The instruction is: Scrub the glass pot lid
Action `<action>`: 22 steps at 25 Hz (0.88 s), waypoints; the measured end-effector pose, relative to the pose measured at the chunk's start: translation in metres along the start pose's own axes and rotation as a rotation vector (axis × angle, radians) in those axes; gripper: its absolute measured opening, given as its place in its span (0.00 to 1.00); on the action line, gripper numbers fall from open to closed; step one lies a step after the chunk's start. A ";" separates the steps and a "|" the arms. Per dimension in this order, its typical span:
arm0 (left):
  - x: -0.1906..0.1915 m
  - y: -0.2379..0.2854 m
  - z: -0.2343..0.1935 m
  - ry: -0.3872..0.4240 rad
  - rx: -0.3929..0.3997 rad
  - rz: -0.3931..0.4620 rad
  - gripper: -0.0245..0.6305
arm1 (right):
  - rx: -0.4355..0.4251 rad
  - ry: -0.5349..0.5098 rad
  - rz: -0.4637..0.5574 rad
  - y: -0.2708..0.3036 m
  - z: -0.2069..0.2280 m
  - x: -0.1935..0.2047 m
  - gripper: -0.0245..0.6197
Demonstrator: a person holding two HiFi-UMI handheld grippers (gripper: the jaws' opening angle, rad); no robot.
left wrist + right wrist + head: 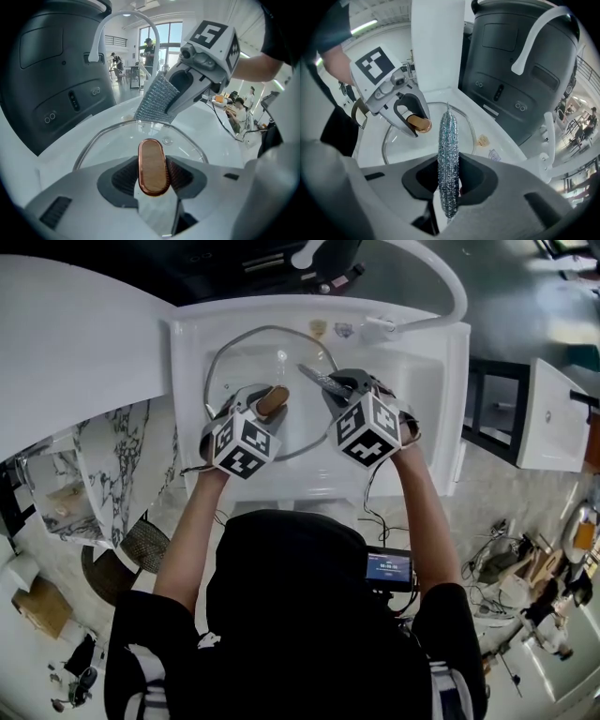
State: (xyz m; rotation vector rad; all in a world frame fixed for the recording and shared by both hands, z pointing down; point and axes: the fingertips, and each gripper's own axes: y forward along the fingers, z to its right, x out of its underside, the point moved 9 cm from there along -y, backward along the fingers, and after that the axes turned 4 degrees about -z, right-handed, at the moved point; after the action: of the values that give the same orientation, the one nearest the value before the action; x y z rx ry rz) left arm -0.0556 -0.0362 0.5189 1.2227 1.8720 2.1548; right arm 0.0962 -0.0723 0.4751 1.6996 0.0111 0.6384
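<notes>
Left tool (152, 174): clenched on the knob (152, 166) of the glass lid (110, 140); ribbed dark pads press both long sides of the knob.
Right tool (449, 180): clamped on a scrub pad (448, 150), which stands edge-on between the jaws and sticks out well past the tips.
Knob: a long oval, coppery brown and smooth, with rounded ends.
Glass lid: clear and round, with a thin metal rim; it sits in the left part of the sink (450, 409), close to the basin's far-left corner.
Scrub pad: silvery mesh with a rough, glittering weave, flat and rectangular; in the left gripper view its lower edge seems to meet the lid's far rim, though contact is hard to judge.
Sink: white, glossy and rectangular, with rounded inner corners.
Faucet (441, 277): a white arched tube rising from the far-right corner.
Tool spacing: in the head view the left tool (270, 401) and right tool (328, 385) are side by side over the lid, near each other but apart.
Open room: the basin's right half is bare white; the lid's rim lies near the left wall.
</notes>
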 end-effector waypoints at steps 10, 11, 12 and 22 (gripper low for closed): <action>-0.001 -0.001 0.001 -0.002 0.000 -0.003 0.30 | 0.059 -0.137 -0.043 0.017 0.007 -0.017 0.14; 0.000 -0.001 0.001 -0.002 0.000 -0.004 0.30 | 0.061 -0.144 -0.044 0.019 0.008 -0.019 0.14; 0.000 0.000 0.001 -0.002 0.001 -0.004 0.30 | 0.063 -0.152 -0.045 0.021 0.009 -0.021 0.14; 0.002 0.000 -0.001 -0.004 0.006 -0.001 0.30 | 0.127 -0.231 -0.056 0.034 0.011 -0.035 0.14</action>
State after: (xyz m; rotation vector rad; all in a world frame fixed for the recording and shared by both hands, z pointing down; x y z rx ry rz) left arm -0.0576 -0.0363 0.5204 1.2255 1.8779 2.1461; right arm 0.0594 -0.1028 0.4906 1.8805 -0.0657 0.4040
